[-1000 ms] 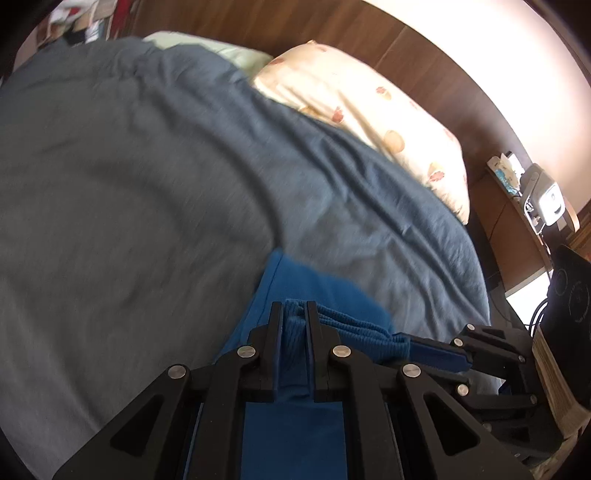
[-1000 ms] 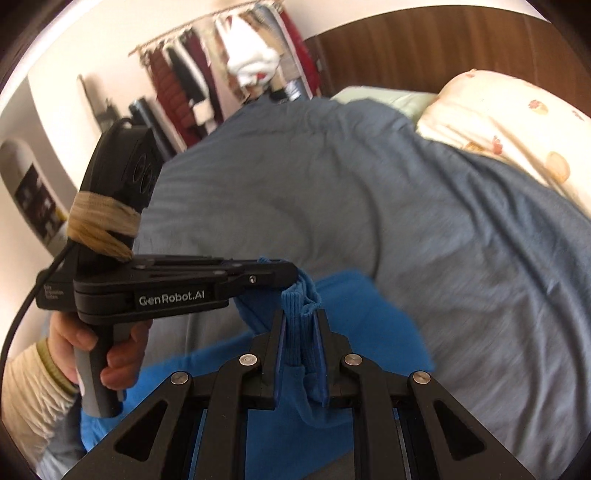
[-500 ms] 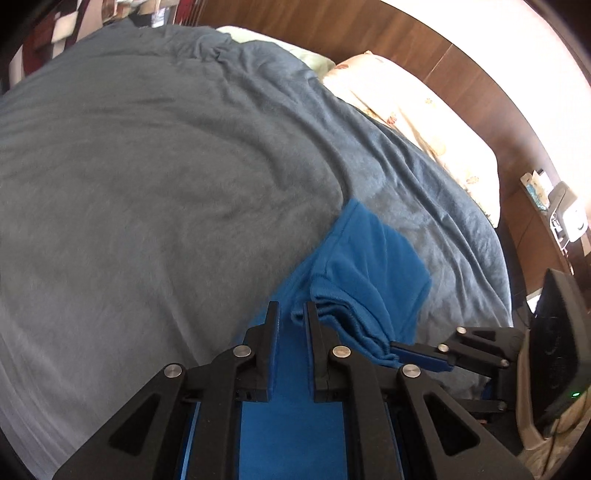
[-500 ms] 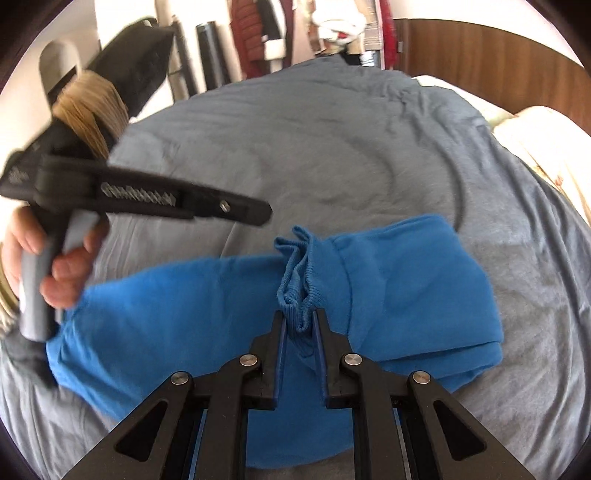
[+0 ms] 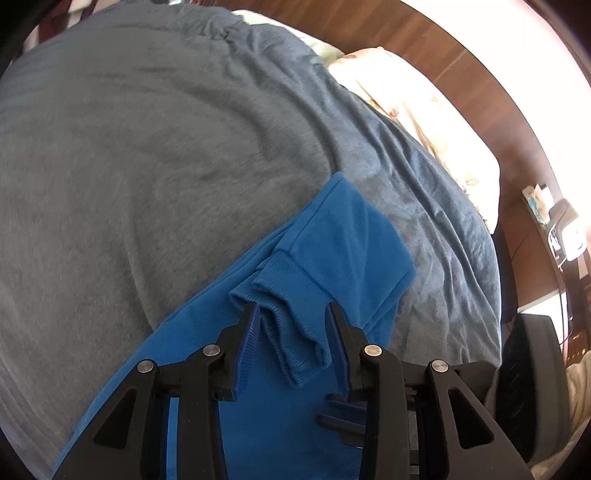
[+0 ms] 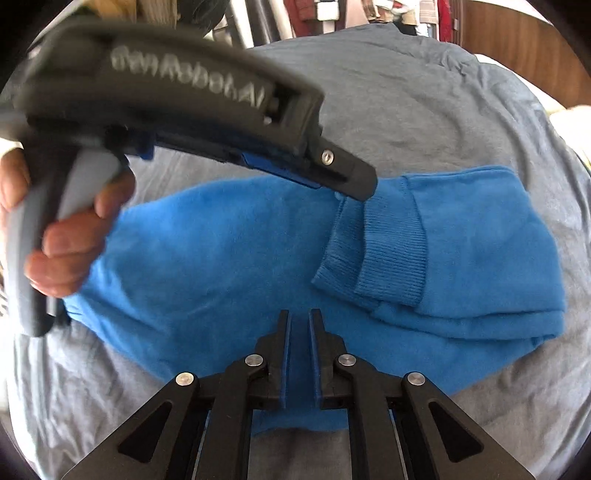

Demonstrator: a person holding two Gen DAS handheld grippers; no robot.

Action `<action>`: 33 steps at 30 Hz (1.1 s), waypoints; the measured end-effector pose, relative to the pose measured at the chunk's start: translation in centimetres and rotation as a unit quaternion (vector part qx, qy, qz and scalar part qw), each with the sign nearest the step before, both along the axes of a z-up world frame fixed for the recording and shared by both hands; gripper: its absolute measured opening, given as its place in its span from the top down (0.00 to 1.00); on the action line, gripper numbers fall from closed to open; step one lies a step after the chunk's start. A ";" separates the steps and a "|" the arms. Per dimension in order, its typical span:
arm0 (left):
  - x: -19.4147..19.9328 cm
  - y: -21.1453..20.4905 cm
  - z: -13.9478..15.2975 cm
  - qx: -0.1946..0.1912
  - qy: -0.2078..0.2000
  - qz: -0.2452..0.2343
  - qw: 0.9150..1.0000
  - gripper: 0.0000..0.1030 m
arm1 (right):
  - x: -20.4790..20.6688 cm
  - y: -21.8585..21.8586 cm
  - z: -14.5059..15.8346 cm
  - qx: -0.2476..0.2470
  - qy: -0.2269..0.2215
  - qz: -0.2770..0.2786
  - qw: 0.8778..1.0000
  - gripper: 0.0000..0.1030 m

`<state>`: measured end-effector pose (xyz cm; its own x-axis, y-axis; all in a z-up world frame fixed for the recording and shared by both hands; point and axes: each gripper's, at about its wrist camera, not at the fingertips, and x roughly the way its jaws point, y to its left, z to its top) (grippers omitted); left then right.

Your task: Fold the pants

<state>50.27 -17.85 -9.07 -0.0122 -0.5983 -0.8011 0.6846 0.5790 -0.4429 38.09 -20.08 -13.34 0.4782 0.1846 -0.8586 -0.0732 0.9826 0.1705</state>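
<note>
Left wrist view: left hand-held gripper (image 5: 292, 321) opening, ribbed cuffs (image 5: 291, 295) loose between jaws, earlier pinched. Right hand-held gripper (image 6: 300, 325) clenched, now empty. Pants (image 6: 229, 258) folded over on bed (image 6: 424, 110); fold laid.

A: What are the pants (image 6: 229, 236) made of?
B: Soft matt blue fleece, with ribbed knit cuffs (image 6: 391, 254).
A: And beneath them?
B: A grey bedcover (image 5: 147, 140), matt and faintly fuzzy. Beyond the left hand-held gripper (image 5: 293, 321), matt black plastic with shiny metal rivets, a smooth wooden headboard (image 5: 436, 62).

Grey blanket (image 5: 155, 155) covers bed; printed pillow (image 5: 436, 122) by wooden headboard (image 5: 417, 33).
</note>
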 end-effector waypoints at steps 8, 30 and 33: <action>-0.7 -4.5 3.9 -0.001 -0.069 -0.081 0.994 0.59 | -4.0 -5.8 5.5 0.022 -0.047 -0.119 0.992 0.58; 5.7 -18.9 -2.5 0.059 -0.056 -0.215 0.973 0.56 | -3.8 -19.8 -0.8 0.147 -0.020 -0.433 0.889 0.47; 6.0 -19.0 -3.9 0.066 -0.039 -0.221 0.972 0.56 | -3.2 -20.1 -2.1 0.155 -0.014 -0.432 0.888 0.47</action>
<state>56.28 -36.88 -13.01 -0.1801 -0.4411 -0.8792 0.9080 0.2692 -0.3211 34.87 -40.21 -15.39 0.5772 -0.0367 -0.8158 0.6770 0.5801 0.4529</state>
